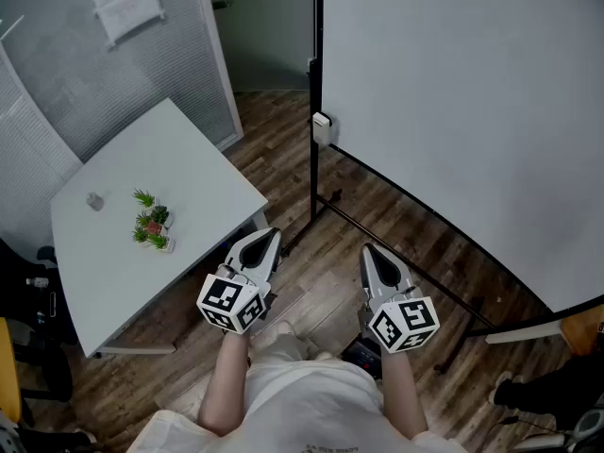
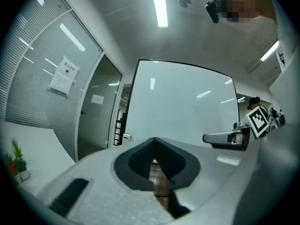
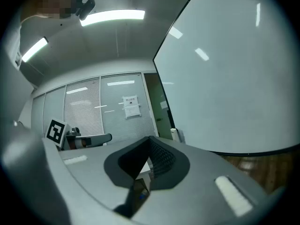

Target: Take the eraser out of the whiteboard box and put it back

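Head view takes in the most: the whiteboard (image 1: 453, 111) stands to your right and the white tabletop (image 1: 189, 159) with its small potted plants (image 1: 151, 223) lies to your left. Your left tongs (image 1: 267, 239) and right tongs (image 1: 371, 253) are held level near your body, both pressed together on nothing. The whiteboard box (image 1: 322, 128) is the small white holder on the board's near upright, well apart from both tongs. The eraser shows in no view; presumably it sits inside. Expect it to be light and soft-faced, so take it across its stiffer back. Only the gripper views show the jaws meeting; only the head view shows how far off the box is.
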`<state>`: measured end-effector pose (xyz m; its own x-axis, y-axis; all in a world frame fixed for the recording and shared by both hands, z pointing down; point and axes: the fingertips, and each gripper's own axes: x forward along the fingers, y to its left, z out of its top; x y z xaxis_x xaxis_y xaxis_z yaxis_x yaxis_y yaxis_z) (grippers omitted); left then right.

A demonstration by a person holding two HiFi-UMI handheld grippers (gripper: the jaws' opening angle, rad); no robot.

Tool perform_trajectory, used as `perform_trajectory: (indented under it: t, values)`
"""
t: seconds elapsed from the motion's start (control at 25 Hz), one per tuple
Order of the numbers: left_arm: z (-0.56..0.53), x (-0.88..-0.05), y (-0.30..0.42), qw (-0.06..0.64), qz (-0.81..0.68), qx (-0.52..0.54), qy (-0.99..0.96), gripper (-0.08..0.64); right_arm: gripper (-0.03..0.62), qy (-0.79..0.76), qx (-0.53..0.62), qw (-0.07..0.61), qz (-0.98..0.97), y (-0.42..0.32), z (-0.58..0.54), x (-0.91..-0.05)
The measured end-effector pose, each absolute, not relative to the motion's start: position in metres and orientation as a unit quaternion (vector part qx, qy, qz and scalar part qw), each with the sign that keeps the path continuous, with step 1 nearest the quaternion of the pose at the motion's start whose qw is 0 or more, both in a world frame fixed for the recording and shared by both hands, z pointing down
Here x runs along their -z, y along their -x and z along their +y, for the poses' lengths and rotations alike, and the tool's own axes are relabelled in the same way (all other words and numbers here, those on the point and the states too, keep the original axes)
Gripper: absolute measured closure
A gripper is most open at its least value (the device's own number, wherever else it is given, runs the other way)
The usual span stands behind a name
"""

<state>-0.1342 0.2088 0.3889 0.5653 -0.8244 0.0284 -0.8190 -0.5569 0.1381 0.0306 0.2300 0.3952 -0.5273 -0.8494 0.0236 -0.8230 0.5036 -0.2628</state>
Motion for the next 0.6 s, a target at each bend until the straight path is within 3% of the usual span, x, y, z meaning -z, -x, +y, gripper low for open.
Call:
perform_trajectory:
  t: [0.48,0.52,0.56,0.6]
  values:
    - [0.214,-0.391,0.119,0.066,-0.462,0.039,-0.884,0.555,0.58,0.492,0.118,0.032,0.862,-0.046,0.234,-0.404]
    - [0.214,-0.388,0.114,0.074,-0.454,0.053,-0.886,0.473,0.5,0.485,0.118,0.021,0.866,-0.044,0.235,-0.407]
    - [0.213,-0.388,0.11,0.087,-0.444,0.063,-0.89,0.305,0.35,0.478,0.119,0.009,0.87,-0.041,0.235,-0.41]
    - [0.211,-0.389,0.105,0.099,-0.435,0.068,-0.892,0.215,0.294,0.475,0.118,0.001,0.872,-0.04,0.236,-0.412]
